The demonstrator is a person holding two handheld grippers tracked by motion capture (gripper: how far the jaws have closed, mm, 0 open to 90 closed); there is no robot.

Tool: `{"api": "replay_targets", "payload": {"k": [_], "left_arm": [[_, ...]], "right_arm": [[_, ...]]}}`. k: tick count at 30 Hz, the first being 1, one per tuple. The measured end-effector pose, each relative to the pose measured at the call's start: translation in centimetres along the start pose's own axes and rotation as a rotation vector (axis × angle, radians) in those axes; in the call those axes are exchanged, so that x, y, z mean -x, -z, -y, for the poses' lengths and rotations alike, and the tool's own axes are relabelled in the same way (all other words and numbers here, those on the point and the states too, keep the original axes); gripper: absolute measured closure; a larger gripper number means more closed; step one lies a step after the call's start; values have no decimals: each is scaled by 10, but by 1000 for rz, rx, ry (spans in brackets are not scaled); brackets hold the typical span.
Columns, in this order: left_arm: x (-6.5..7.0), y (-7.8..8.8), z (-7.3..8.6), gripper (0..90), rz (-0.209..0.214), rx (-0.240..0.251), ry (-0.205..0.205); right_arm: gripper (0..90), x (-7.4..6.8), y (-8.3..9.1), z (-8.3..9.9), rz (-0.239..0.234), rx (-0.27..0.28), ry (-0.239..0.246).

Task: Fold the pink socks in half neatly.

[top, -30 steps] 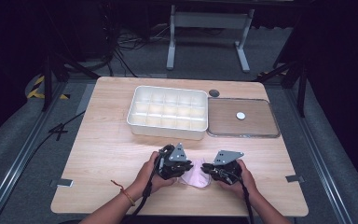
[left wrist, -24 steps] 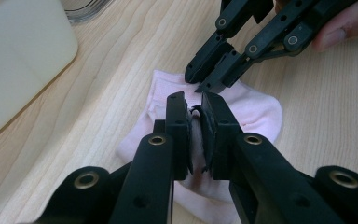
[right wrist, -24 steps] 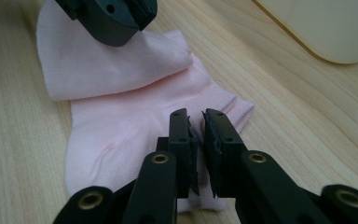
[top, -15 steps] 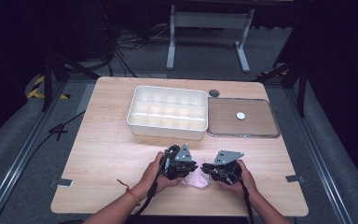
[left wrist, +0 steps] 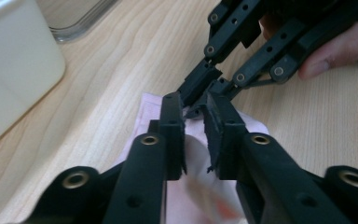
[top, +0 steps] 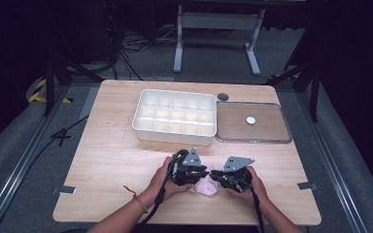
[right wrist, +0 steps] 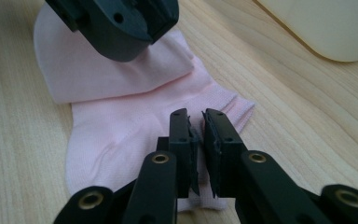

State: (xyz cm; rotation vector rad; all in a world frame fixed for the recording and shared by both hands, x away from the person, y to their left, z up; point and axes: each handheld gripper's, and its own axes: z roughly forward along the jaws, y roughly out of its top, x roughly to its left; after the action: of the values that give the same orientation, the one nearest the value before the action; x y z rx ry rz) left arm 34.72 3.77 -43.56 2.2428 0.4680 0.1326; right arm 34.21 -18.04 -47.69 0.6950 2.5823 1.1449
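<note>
A small pink sock (top: 205,187) lies folded on the wooden table near the front edge, between my two hands. My left gripper (top: 202,175) points right over it; its jaws (left wrist: 193,105) have just been opening and stand a narrow gap apart, with pink cloth (left wrist: 145,112) showing under them and nothing pinched. My right gripper (top: 216,177) points left and meets it tip to tip. In the right gripper view its jaws (right wrist: 195,116) are nearly together at the sock's (right wrist: 121,130) edge and seem to pinch a layer of it.
A white divided tray (top: 141,127) stands behind the hands, with a clear-rimmed brown lid (top: 272,135) to its right bearing a white disc (top: 250,120). A dark round knob (top: 223,96) sits at the back. Bare wood lies left and right of the hands.
My left gripper has edged a little to the right, closer to the right gripper, over the sock. The right hand has kept still.
</note>
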Motion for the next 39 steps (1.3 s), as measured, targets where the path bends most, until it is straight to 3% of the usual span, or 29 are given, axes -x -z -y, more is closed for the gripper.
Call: {"api": "replay_targets", "payload": {"k": [11, 15, 22, 29, 32, 35, 37, 39], "left_arm": [[-5, 22, 1, 752, -5, 49, -2], [-4, 26, 11, 757, -8, 18, -20], [3, 13, 32, 780, 27, -65, -63], [7, -4, 43, 769, 22, -101, -54], [6, -4, 44, 768, 24, -91, -51], [6, -5, 45, 765, 25, -87, -45], [6, -5, 46, 766, 26, -86, -36], [6, -5, 46, 766, 23, -81, -30]], "right_arm": [[818, 0, 0, 0, -1, 1, -2], [818, 0, 0, 0, -4, 0, -5], [818, 0, 0, 0, -2, -1, -5], [811, 1, 3, -2, -9, -9, -5], [824, 2, 12, -6, 3, 25, 0], [838, -1, 26, -15, 11, 94, -6], [843, -9, 31, -22, -9, 138, 9], [840, -20, 30, -27, -36, 145, 41]]}}
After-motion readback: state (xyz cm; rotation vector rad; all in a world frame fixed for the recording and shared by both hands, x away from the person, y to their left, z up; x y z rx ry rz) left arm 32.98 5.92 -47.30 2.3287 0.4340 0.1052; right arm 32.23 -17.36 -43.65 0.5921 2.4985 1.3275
